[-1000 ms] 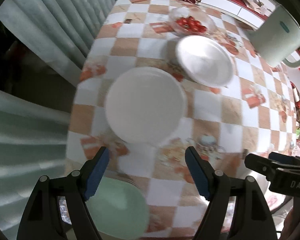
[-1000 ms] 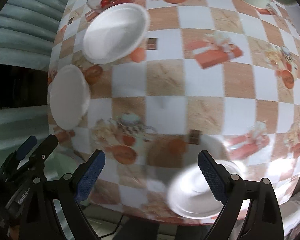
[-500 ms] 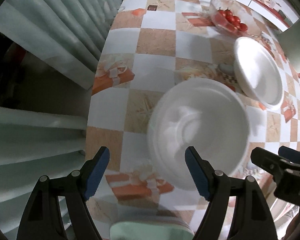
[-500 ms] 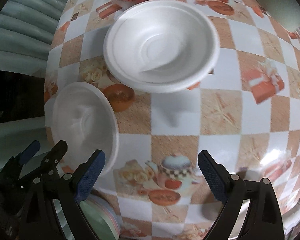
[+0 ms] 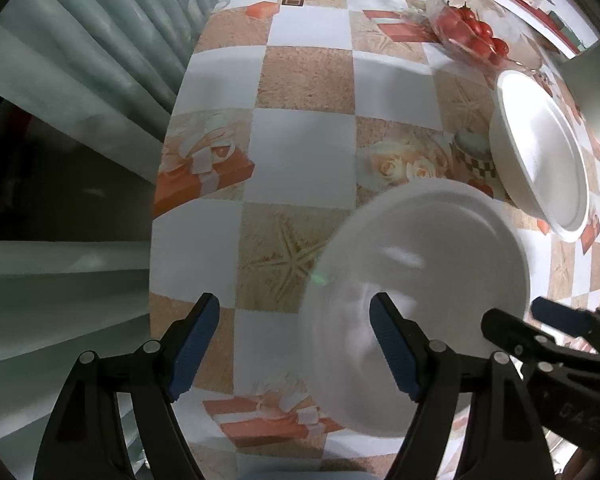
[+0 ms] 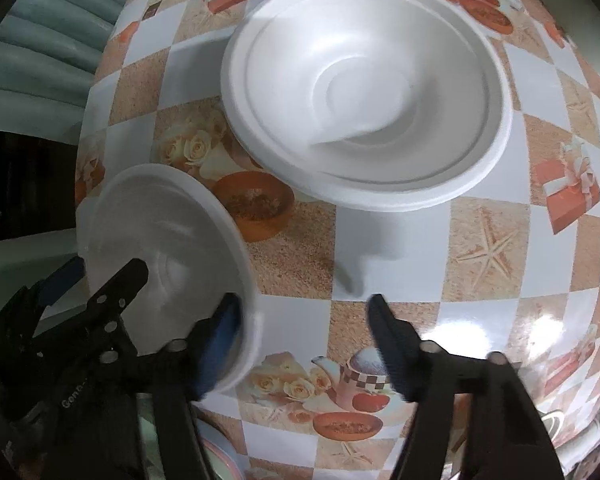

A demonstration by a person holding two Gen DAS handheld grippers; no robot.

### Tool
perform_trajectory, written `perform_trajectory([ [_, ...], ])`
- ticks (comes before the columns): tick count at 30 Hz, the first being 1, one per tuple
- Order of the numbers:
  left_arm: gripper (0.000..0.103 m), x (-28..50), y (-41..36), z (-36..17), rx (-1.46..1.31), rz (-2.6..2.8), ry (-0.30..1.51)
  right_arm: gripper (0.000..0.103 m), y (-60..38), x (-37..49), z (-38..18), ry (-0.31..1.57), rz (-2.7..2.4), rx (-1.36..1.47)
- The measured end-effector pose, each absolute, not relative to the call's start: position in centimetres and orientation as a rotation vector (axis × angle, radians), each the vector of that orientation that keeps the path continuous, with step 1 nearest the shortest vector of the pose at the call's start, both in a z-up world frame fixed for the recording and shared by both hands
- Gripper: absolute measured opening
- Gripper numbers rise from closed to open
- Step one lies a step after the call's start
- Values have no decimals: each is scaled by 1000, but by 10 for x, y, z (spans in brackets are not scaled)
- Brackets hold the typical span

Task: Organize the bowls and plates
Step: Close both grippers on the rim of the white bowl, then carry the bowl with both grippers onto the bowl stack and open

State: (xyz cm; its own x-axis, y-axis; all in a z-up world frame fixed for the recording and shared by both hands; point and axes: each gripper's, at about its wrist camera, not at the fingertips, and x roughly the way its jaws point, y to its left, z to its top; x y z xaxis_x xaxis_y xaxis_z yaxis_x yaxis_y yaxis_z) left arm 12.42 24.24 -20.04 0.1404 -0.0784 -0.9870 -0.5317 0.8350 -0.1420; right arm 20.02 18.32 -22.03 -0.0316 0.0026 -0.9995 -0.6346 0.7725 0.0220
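Two white foam bowls sat on the checked tabletop (image 5: 304, 80). The nearer bowl (image 5: 420, 280) lay close to the tabletop's near edge; the farther bowl (image 6: 364, 92) sat just beyond it, apart from it. A clear dish of red tomatoes (image 5: 472, 32) stood behind the farther bowl.

The left claw (image 5: 296, 344) pointed down over the nearer bowl's left rim. Its jaws stood partly open and had just been closing slightly. One blue pad (image 5: 392, 352) lay over the bowl's interior, the other over bare tabletop, so the rim sat between them; neither pad visibly pressed on it.

The right claw (image 6: 300, 344) pointed down at the same bowl's right rim. Its jaws had just been closing and stood about half open. Its left finger (image 6: 220, 340) lay inside the bowl against or very near the rim; contact could not be confirmed owing to blur. Its right finger hung over bare tabletop.
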Motion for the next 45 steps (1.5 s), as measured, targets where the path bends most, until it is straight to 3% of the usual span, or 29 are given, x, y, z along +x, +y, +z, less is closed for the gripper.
perform_trajectory([
  [1,66,125,242,-202,-535,344,1410,52,183,200,-222,1539,555,-525],
  [6,31,132,235,-208,-567,278,1428,32,185,196,-221,1546,628,-499],
  [10,29,136,220,-205,-551,263,1431,21,183,191,-223,1554,634,-533],
  [28,27,176,61,-179,-439,115,1437,21,49,238,-216,1576,472,-523],
  [45,27,186,45,-144,-412,143,1397,21,-3,273,-182,1577,514,-442],
])
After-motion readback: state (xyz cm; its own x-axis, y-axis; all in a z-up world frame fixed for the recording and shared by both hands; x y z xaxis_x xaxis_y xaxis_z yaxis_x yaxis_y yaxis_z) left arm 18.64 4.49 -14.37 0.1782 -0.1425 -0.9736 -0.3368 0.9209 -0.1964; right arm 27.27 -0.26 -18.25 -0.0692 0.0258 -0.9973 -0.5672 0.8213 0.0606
